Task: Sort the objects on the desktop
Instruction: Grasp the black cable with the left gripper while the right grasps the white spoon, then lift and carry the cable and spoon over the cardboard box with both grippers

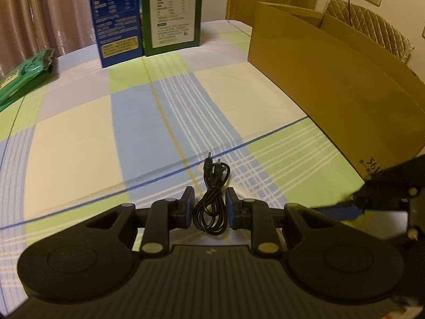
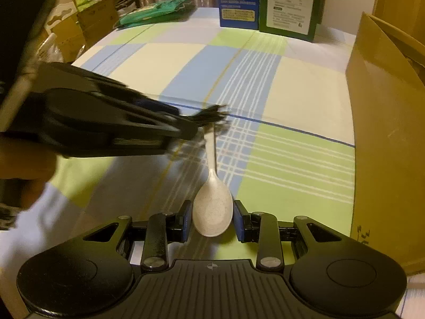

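Note:
In the left wrist view, a coiled black cable [image 1: 212, 186] with two small plugs lies between the blue pads of my left gripper [image 1: 209, 199], which is shut on it. In the right wrist view the same gripper [image 2: 198, 125] appears blurred at the left, above the cloth, with the cable's plugs [image 2: 215, 111] sticking out of its tip. My right gripper [image 2: 212, 212] is shut on the bowl of a white speckled spoon [image 2: 212, 199], whose handle points away over the checked tablecloth [image 2: 292, 159]. The right gripper [image 1: 353, 204] also shows blurred at the right edge of the left wrist view.
A large open cardboard box [image 1: 332, 79] stands along the right side. A blue carton [image 1: 117, 18] and a green carton [image 1: 172, 13] stand upright at the far edge. A green packet [image 1: 24, 77] lies at the far left. More boxes [image 2: 79, 24] sit beyond the table's left edge.

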{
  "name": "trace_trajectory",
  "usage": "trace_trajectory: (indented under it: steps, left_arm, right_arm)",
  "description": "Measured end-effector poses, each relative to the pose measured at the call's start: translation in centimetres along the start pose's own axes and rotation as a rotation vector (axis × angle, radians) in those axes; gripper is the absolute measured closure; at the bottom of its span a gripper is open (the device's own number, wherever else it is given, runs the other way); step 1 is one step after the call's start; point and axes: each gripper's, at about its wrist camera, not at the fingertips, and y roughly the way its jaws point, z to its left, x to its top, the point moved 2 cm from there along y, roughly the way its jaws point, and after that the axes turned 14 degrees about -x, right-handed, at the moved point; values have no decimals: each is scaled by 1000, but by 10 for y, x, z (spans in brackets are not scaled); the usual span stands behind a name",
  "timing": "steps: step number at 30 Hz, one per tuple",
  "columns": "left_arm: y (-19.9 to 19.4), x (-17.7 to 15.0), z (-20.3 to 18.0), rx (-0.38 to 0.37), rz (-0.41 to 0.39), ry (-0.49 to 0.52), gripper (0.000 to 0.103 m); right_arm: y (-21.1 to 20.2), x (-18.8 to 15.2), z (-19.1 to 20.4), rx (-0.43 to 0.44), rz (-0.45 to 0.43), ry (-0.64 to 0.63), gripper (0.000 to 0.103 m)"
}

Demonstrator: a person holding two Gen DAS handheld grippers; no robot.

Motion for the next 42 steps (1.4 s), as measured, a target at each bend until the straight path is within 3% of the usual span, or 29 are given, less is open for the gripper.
trace_trajectory:
  steps: [2,4,7,20,28,33,42]
  left_arm:
    - [-6,-6,-1,3,15,-5,83]
    - [-10,-12,-2,4,37,-6,90]
    - [-15,-24,-2,-11,65,-18,90]
    - [-14,-31,4,-24,36,-7,76]
    - [1,-29,-3,-13,51,34,76]
    - [2,-27,-6,3,57,29,92]
    - [-3,-28,-3,9,72,12,93]
  right_arm:
    - [1,1,-2,-13,3,12,74]
    - [2,1,-4,-25,10,26,74]
    - [3,1,-9,-20,17,59,74]
    - [4,4,-14,-24,2,101,73]
    - [4,5,-17,-38,-11,97,56]
    - [6,5,-16,-36,-11,92,56]
    - [8,5,-11,-25,-19,60,56]
